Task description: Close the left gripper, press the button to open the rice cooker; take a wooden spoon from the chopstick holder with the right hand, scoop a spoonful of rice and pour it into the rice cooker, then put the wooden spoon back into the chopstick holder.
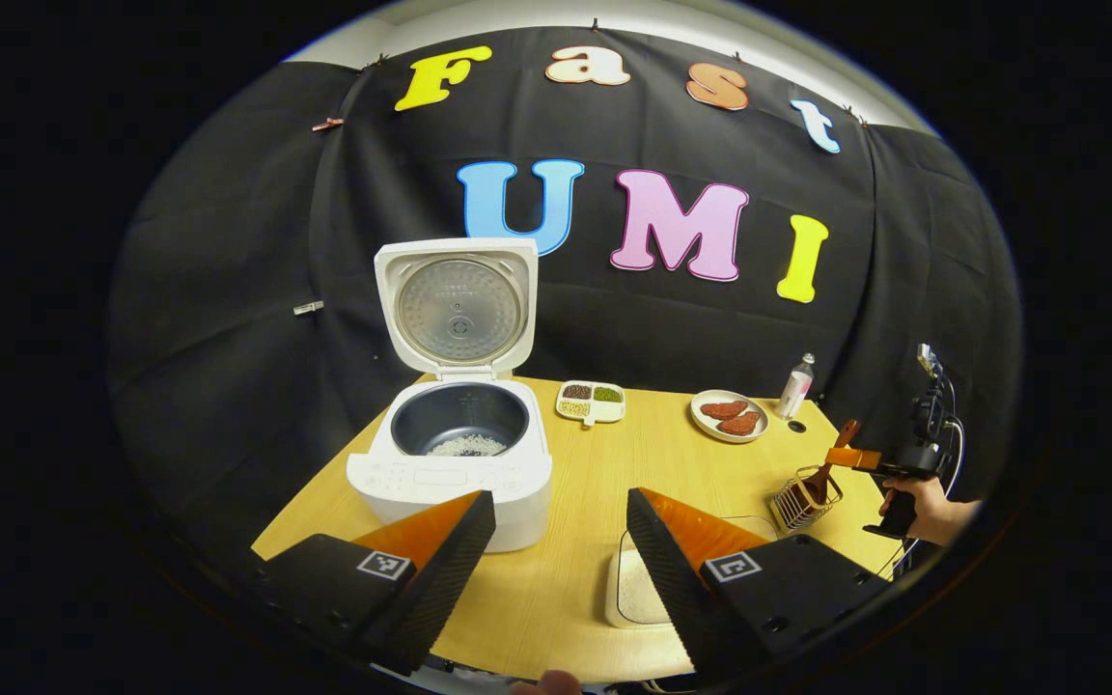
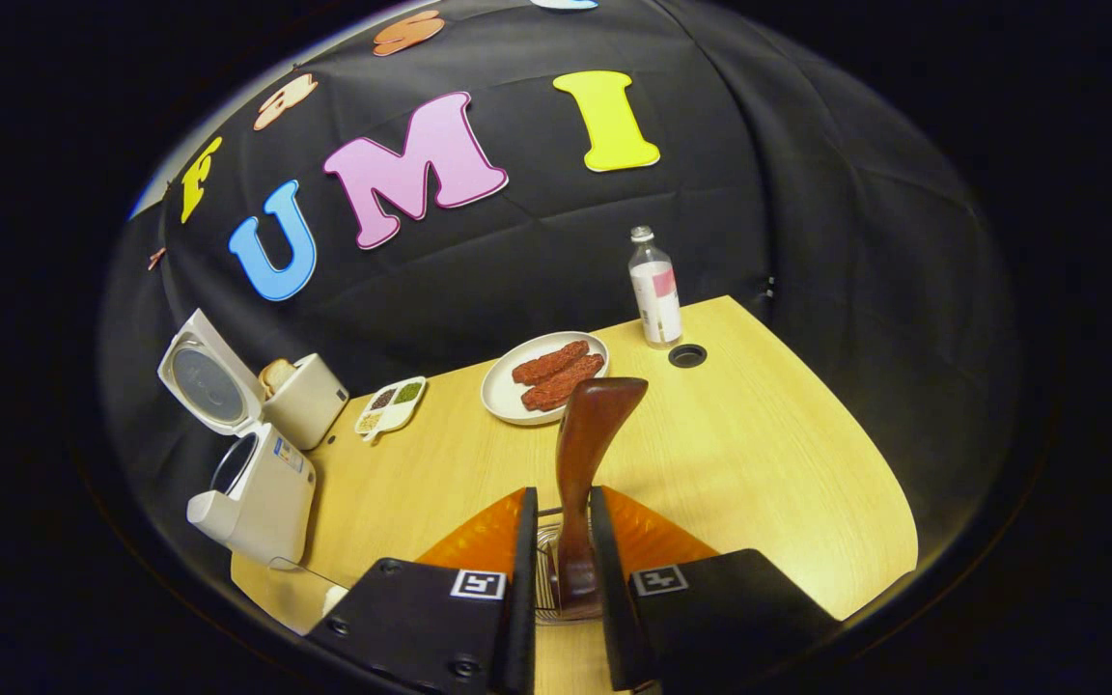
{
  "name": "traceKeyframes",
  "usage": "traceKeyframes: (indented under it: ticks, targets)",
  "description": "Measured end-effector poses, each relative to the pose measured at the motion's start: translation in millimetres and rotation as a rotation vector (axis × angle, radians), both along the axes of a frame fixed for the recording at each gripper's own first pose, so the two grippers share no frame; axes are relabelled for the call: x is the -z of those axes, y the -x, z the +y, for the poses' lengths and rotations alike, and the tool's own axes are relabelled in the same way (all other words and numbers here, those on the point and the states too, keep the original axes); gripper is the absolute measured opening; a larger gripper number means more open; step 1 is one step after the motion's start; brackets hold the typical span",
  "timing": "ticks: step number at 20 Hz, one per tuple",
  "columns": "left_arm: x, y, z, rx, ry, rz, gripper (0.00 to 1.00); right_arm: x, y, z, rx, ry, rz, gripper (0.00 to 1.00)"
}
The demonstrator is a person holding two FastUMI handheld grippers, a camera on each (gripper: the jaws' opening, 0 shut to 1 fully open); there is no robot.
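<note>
The rice cooker [image 1: 455, 454] is standing on the wooden table [image 1: 595, 483] with its lid [image 1: 458, 304] tipped fully up, and its dark inner pot [image 1: 459, 420] is holding a thin layer of white rice at the bottom. Just in front of the left gripper [image 1: 561, 541], a clear rectangular tub [image 1: 635, 589] is lying with more white rice in it. The wire chopstick holder [image 1: 805, 497] is sitting near the table's right edge with one wooden spoon [image 2: 583, 463] standing in it. A small divided dish [image 1: 592, 401] is showing three portions of beans or grains, and one white plate [image 2: 542, 378] is carrying two reddish-brown pieces of food. One bottle [image 2: 655, 290] is standing upright beside that plate. The left gripper is hanging above the table with its fingers spread wide and nothing between them. The right gripper [image 2: 561, 569] is pressing both fingers against the spoon's handle, which is rising upright between them above the holder.
</note>
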State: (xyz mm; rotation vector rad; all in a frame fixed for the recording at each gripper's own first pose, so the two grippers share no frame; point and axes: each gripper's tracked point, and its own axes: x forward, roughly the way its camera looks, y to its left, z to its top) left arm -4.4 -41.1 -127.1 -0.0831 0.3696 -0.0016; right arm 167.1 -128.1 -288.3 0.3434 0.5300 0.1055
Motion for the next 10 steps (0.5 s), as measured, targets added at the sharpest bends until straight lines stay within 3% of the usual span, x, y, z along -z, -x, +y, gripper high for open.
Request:
traceKeyframes:
  ticks: [3,4,5,6,10]
  targets:
    - [-4,-1,-2,0.012,-0.011,-0.012,0.95,-18,14,-10,0.011,0.029,-0.037,0.51]
    - [-6,-1,-3,0.015,-0.013,-0.018,0.95,-26,18,-15,0.018,0.048,-0.054,0.64]
    - [-8,-3,-2,0.017,-0.016,-0.026,0.95,-34,26,-22,0.024,0.077,-0.074,0.63]
    - [-13,-5,-1,0.018,-0.019,-0.035,0.95,-42,32,-27,0.031,0.104,-0.093,0.72]
    - [-31,-17,7,0.023,-0.036,-0.084,0.94,-85,75,-32,0.026,0.196,-0.180,0.76]
